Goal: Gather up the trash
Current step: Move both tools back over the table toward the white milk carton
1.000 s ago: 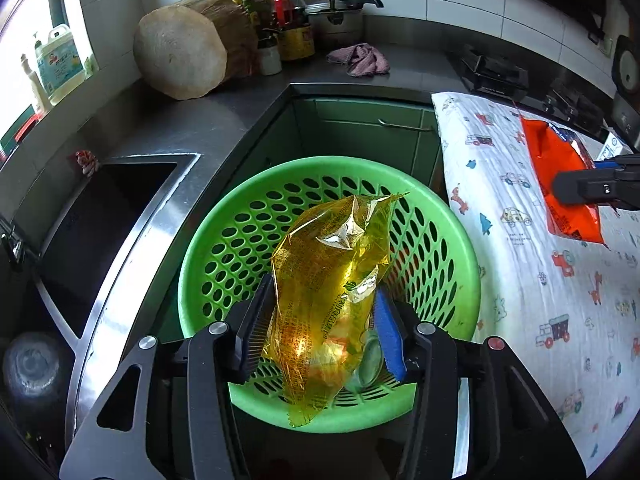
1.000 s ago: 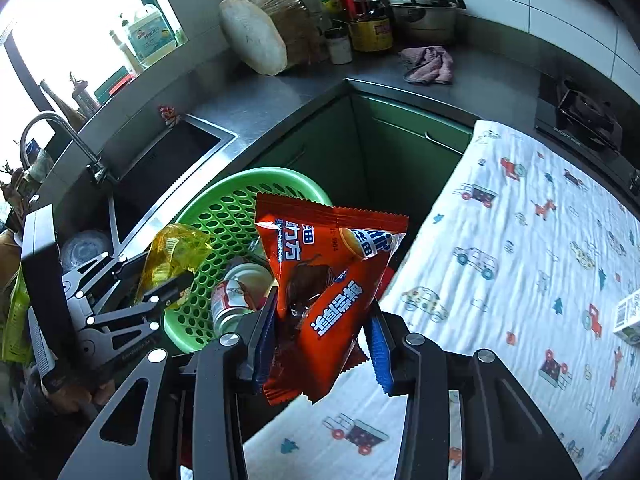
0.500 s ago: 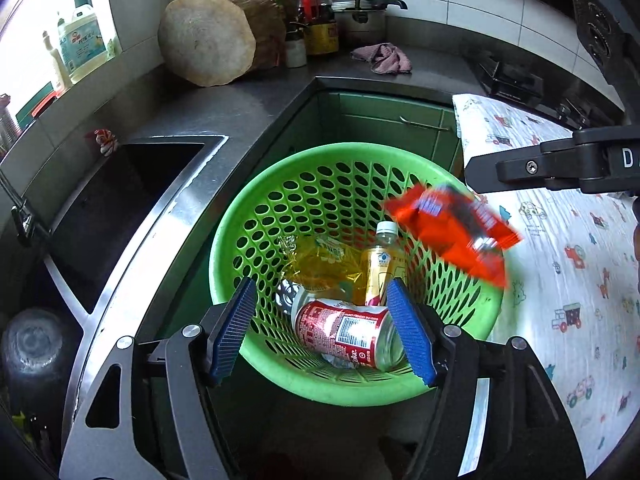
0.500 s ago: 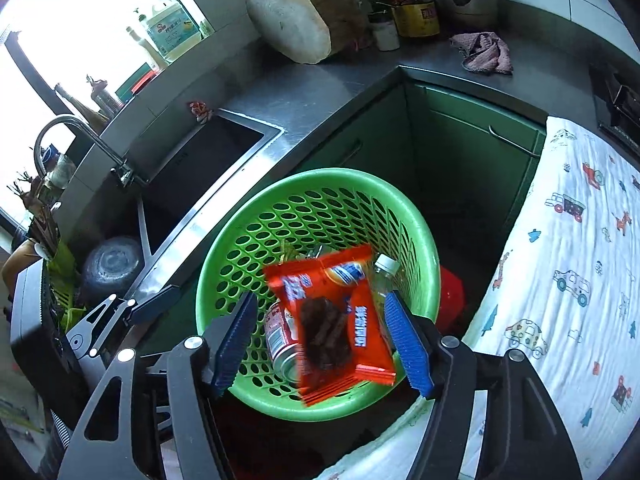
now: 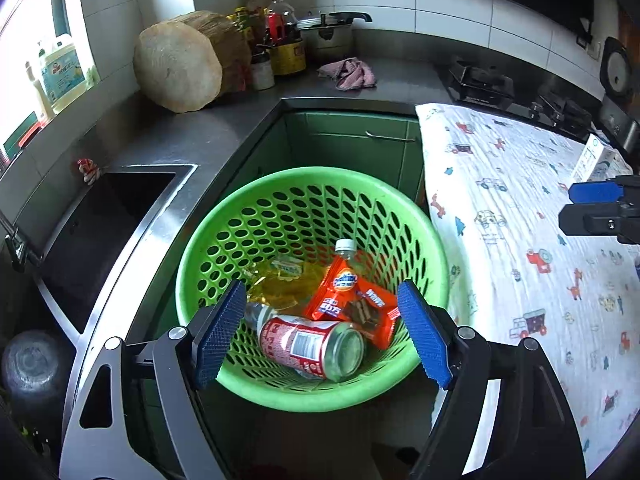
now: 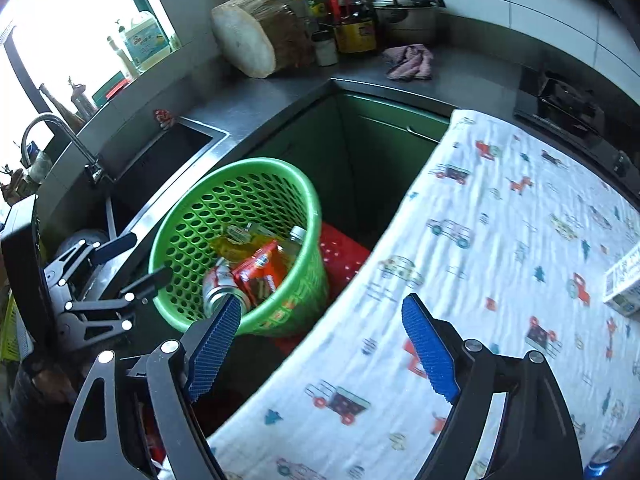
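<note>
A green perforated basket (image 5: pixel 280 184) stands below the counter corner. It also shows in the right wrist view (image 6: pixel 192 216). Inside lie a yellow wrapper (image 5: pixel 280 280), an orange-red snack bag (image 5: pixel 352 300), a red can (image 5: pixel 308 340) and a small bottle (image 5: pixel 346 248). My left gripper (image 5: pixel 320 332) is open and empty just above the basket's near rim. My right gripper (image 6: pixel 320 348) is open and empty over the edge of the printed cloth (image 6: pixel 500 260), right of the basket. A white carton (image 6: pixel 624 280) lies on the cloth at the far right.
A steel sink (image 5: pixel 100 216) lies left of the basket. A round wooden block (image 5: pixel 180 68), bottles, a pot and a pink rag (image 5: pixel 352 74) stand on the back counter. A stove (image 5: pixel 480 84) is behind the cloth. A red crate (image 6: pixel 344 256) sits beside the basket.
My left gripper opened and dropped the yellow wrapper into the basket. My right gripper opened and dropped the orange-red bag into it, then drew back to the right over the cloth.
</note>
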Demonstrator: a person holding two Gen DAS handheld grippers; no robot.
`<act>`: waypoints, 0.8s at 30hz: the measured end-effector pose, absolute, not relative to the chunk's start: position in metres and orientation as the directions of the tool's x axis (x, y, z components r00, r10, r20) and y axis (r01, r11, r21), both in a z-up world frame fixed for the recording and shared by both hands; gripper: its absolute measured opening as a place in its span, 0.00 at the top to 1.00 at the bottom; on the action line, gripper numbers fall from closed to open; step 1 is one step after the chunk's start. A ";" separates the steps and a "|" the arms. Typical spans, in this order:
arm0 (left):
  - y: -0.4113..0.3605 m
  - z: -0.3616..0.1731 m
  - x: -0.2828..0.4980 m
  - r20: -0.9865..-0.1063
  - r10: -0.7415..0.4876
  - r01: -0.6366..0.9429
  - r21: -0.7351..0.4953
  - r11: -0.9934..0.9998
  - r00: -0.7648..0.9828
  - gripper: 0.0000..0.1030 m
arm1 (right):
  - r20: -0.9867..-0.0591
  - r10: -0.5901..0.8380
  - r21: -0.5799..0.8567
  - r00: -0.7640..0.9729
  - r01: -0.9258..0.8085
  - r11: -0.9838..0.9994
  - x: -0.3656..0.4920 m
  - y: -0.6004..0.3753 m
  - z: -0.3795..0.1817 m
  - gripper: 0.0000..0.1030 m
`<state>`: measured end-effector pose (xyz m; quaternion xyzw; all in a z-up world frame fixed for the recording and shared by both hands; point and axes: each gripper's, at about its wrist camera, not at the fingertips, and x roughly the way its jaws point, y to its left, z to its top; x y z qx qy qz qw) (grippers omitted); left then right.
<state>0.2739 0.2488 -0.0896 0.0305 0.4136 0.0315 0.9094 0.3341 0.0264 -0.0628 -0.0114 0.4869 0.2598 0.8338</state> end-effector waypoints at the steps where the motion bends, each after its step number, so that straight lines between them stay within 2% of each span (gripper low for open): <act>1: 0.242 -0.089 0.275 -0.749 0.075 -0.019 0.084 0.996 0.658 0.25 | -0.822 0.406 0.223 0.399 -0.431 0.874 0.331 0.012 -0.064 0.19; 12: 0.156 -0.083 0.287 -0.747 -0.019 0.123 0.083 0.989 0.665 0.24 | -0.891 0.157 0.057 0.427 -0.237 0.970 0.293 -0.158 -0.087 0.15; 15: 0.133 -0.081 0.291 -0.744 -0.043 0.153 0.081 0.985 0.667 0.18 | -0.905 0.099 0.018 0.413 -0.195 0.981 0.282 -0.199 -0.094 0.13; 24: 0.064 -0.075 0.303 -0.740 -0.119 0.256 0.074 0.964 0.662 0.15 | -0.944 -0.029 -0.073 0.330 -0.121 0.990 0.261 -0.281 -0.116 0.12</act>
